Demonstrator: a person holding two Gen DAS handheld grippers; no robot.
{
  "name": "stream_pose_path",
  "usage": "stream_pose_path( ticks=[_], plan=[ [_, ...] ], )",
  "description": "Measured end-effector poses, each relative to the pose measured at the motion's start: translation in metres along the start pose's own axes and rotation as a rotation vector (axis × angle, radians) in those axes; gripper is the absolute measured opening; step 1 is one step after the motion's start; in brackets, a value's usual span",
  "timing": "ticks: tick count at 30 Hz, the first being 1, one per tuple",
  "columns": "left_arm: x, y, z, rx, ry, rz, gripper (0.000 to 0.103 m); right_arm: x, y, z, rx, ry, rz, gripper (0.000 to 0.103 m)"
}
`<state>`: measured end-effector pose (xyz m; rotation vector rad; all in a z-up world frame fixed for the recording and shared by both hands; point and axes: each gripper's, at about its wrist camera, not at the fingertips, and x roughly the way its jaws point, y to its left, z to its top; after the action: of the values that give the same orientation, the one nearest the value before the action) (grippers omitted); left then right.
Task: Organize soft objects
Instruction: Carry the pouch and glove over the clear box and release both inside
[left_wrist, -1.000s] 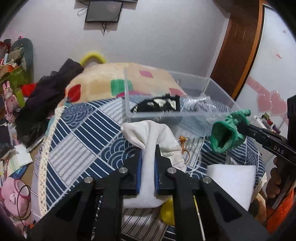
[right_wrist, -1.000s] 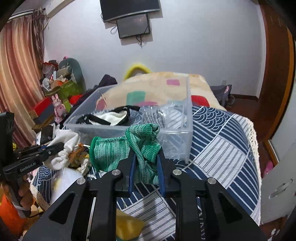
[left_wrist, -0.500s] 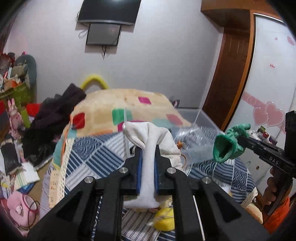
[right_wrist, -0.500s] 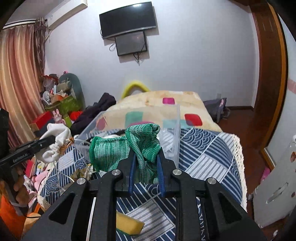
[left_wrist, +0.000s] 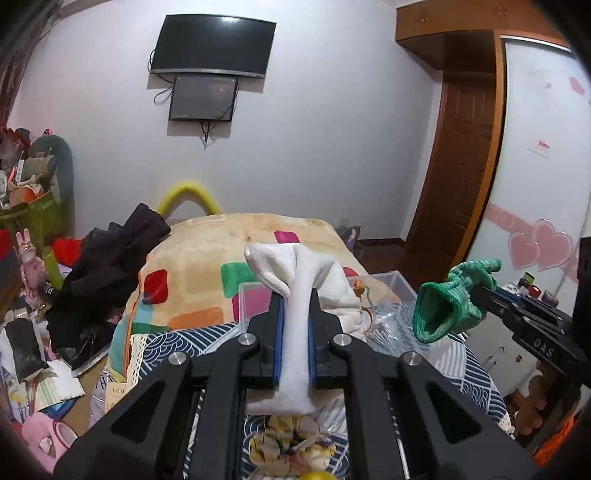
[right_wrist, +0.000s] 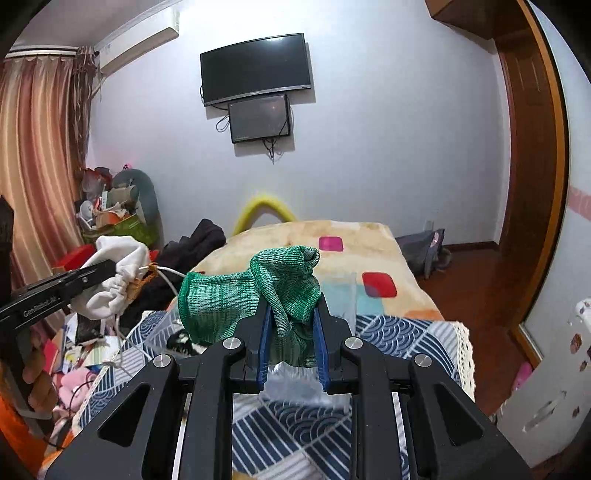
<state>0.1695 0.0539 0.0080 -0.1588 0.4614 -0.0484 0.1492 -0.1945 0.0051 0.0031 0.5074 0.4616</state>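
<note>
Left to right, across the bedroom:

- Striped curtain, far left, hanging to the floor.
- Clutter pile against the wall, with a green box among it; pink slippers on the floor below.
- Dark clothing heap, draped at the left edge of the bed.
- Left gripper: fingers clamped together on a white drawstring pouch, held up in the air above the bed. The pouch's gathered neck and a small orange-brown tassel hang to the right of the fingers. In the right wrist view the same gripper enters from the left edge, pouch bulging past its tips, white cord trailing downward.
- Yellow curved tube, behind the bed at the wall.
- Two wall-mounted screens, the smaller below the larger.
- Patchwork blanket, cream with coloured squares, over the far half of the bed; blue-and-white patterned cover over the near half.
- Clear plastic bin on the bed, partly hidden behind the pouch; contents cannot be told.
- Right gripper: fingers clamped on a green knitted sock, raised above the bin and the bed. From the left wrist view the gripper reaches in from the right, the sock hanging with its open mouth facing the camera.
- Wooden door, right of the bed.
- White wardrobe panel with pink heart decals, far right.
</note>
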Motion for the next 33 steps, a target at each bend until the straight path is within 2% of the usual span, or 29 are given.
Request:
stream_pose_path(
  ticks=[7, 16, 23, 27, 31, 33],
  plan=[
    [0.038, 0.009, 0.006, -0.043, 0.036, 0.011, 0.010, 0.030, 0.005, 0.007, 0.004, 0.023, 0.001, 0.019],
    [0.096, 0.007, -0.022, -0.039, 0.164, 0.001, 0.010, 0.075, 0.001, -0.010, 0.045, 0.154, 0.016, 0.019],
    [0.117, -0.001, -0.043, 0.005, 0.237, 0.000, 0.010, 0.092, 0.005, -0.025, 0.032, 0.238, 0.017, 0.020],
    [0.119, -0.001, -0.047, 0.007, 0.251, 0.010, 0.012, 0.096, 0.011, -0.029, -0.007, 0.269, 0.021, 0.023],
    [0.113, 0.001, -0.047, 0.008, 0.256, 0.011, 0.019, 0.092, 0.016, -0.029, -0.055, 0.269, -0.003, 0.034],
    [0.106, 0.002, -0.046, 0.009, 0.245, 0.009, 0.025, 0.089, 0.014, -0.026, -0.059, 0.267, -0.005, 0.047]
  ],
)
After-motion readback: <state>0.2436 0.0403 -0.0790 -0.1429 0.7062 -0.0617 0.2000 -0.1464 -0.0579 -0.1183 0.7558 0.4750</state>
